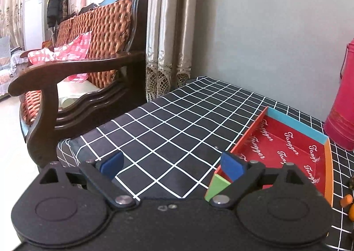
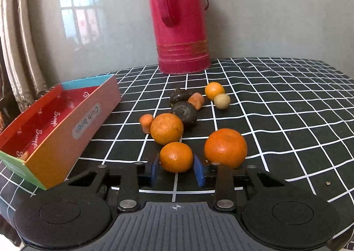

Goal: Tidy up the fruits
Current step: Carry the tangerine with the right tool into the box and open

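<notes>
In the right wrist view, several fruits lie on the checked tablecloth: a small orange [image 2: 176,157] sits between the blue pads of my right gripper [image 2: 177,170], which is open around it with small gaps on both sides. A bigger orange [image 2: 225,148] is to its right, another [image 2: 167,128] behind. Further back lie two dark round fruits [image 2: 184,112], carrot pieces [image 2: 146,122], a small orange [image 2: 214,90] and a pale fruit [image 2: 222,101]. The colourful red-lined box [image 2: 66,127] stands left. My left gripper [image 1: 171,165] is open and empty beside the box [image 1: 287,147].
A red thermos [image 2: 180,18] stands at the back against the grey wall; it also shows in the left wrist view [image 1: 343,105]. A wooden sofa [image 1: 88,69] and curtain [image 1: 170,29] lie beyond the table's left edge.
</notes>
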`<state>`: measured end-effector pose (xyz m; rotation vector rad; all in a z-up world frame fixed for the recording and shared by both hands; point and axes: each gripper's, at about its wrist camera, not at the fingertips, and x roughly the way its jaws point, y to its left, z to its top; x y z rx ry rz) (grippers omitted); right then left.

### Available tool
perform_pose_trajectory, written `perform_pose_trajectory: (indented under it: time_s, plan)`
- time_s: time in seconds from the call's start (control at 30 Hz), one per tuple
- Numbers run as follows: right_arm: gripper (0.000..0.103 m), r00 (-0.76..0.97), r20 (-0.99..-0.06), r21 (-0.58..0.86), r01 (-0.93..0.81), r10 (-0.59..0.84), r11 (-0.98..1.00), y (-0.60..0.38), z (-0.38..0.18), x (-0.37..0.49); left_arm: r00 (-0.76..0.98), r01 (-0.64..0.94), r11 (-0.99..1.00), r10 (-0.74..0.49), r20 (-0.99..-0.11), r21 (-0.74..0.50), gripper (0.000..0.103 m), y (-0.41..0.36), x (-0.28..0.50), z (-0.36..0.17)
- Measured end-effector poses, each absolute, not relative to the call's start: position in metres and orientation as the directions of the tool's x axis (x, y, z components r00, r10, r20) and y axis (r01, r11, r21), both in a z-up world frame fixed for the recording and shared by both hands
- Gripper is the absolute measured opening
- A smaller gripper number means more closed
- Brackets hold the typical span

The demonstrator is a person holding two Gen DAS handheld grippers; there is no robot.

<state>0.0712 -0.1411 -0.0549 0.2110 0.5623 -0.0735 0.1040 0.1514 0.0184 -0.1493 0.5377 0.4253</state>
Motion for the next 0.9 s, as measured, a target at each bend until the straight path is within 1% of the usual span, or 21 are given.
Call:
perform_pose_trajectory:
  time_s: [0.1,0.17,0.27,0.37,0.43,0.5,0.6,0.73,0.83,0.9]
  plan:
    - [0.034,0.866,-0.499,0.204,0.086,0.028,0.975,-0.135,-0.049,0.066,0.768,-0.449,0.893,0.364,-0.527,-0.037,0.089,0.155,0.102,0.019]
    - [0.034,0.888,-0.455,0.208,0.036,0.064,0.977,-0.126,-0.042,0.062,0.762,-0.459,0.887,0.372,-0.53,-0.037,0.089,0.158,0.101,0.019]
    - [0.034,0.913,-0.373,0.24,-0.077,0.165,0.968,-0.108,-0.03,0.055,0.756,-0.463,0.886,0.376,-0.535,-0.032,0.089,0.16,0.101,0.018]
    - [0.034,0.917,-0.312,0.227,-0.181,0.248,0.957,-0.086,-0.02,0.053,0.754,-0.466,0.885,0.387,-0.531,-0.016,0.089,0.161,0.099,0.017]
    - [0.034,0.912,-0.291,0.209,-0.236,0.291,0.949,-0.069,-0.016,0.053,0.751,-0.472,0.882,0.398,-0.526,-0.006,0.089,0.164,0.098,0.017]
    - [0.034,0.905,-0.29,0.181,-0.269,0.312,0.946,-0.054,-0.015,0.055,0.748,-0.48,0.877,0.409,-0.524,0.0,0.089,0.168,0.096,0.016]
    - [0.034,0.89,-0.312,0.16,-0.296,0.333,0.942,-0.041,-0.019,0.057,0.738,-0.495,0.869,0.422,-0.527,0.003,0.089,0.176,0.096,0.015]
    - [0.034,0.887,-0.33,0.129,-0.297,0.323,0.946,-0.03,-0.025,0.063,0.728,-0.509,0.861,0.425,-0.538,-0.009,0.089,0.183,0.096,0.015]
    - [0.041,0.889,-0.329,0.133,-0.29,0.318,0.948,-0.031,-0.025,0.061,0.727,-0.509,0.861,0.423,-0.541,-0.01,0.089,0.183,0.096,0.015]
    - [0.055,0.9,-0.317,0.143,-0.267,0.3,0.953,-0.035,-0.024,0.059,0.732,-0.502,0.865,0.419,-0.537,-0.009,0.089,0.18,0.096,0.016]
